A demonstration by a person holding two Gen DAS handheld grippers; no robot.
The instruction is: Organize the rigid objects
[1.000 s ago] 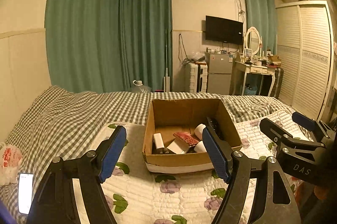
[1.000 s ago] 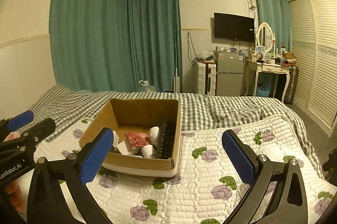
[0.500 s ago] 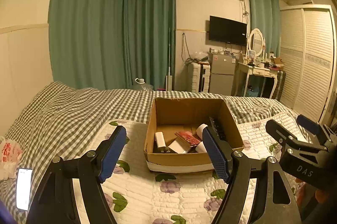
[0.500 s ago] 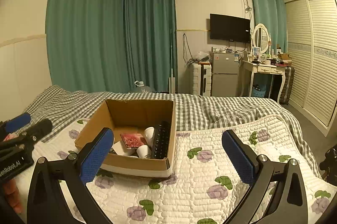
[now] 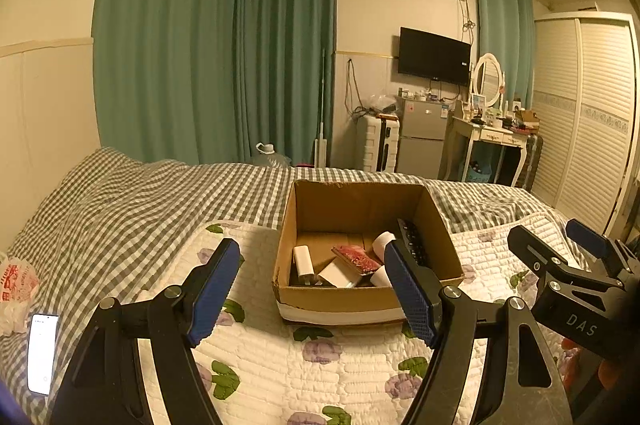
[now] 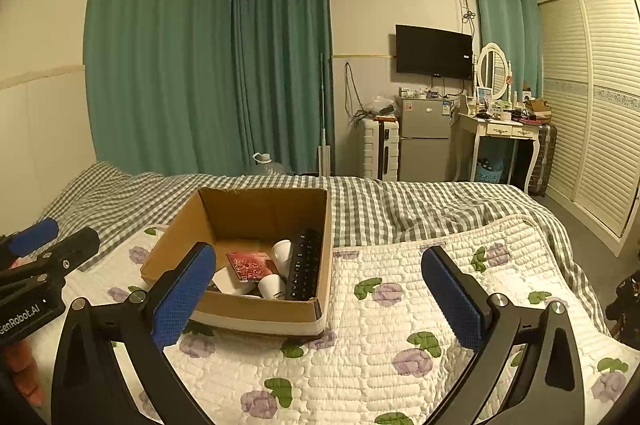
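An open cardboard box [image 5: 434, 221] [image 6: 176, 237] sits on the floral quilt of the bed. Inside lie a black remote control [image 5: 414, 245] [image 6: 305, 267], a red patterned packet [image 5: 356, 259] [image 6: 250, 265], white cups [image 6: 282, 255] and white blocks [image 5: 303, 261]. My left gripper [image 5: 314, 289] is open and empty, held above the quilt just short of the box. My right gripper [image 6: 320, 299] is open and empty, in front of the box's right corner. Each gripper shows at the edge of the other's view.
A lit phone [image 5: 41, 353] and a plastic bag [image 5: 16, 285] lie at the bed's left edge. A checked blanket [image 6: 400, 209] covers the far side. Beyond stand a fridge [image 6: 424, 141], a dressing table [image 6: 500, 133] and a wardrobe [image 6: 592, 97].
Both grippers have drawn back and tilted slightly, so the box sits a little farther off and lower in each view. Nothing was taken hold of.
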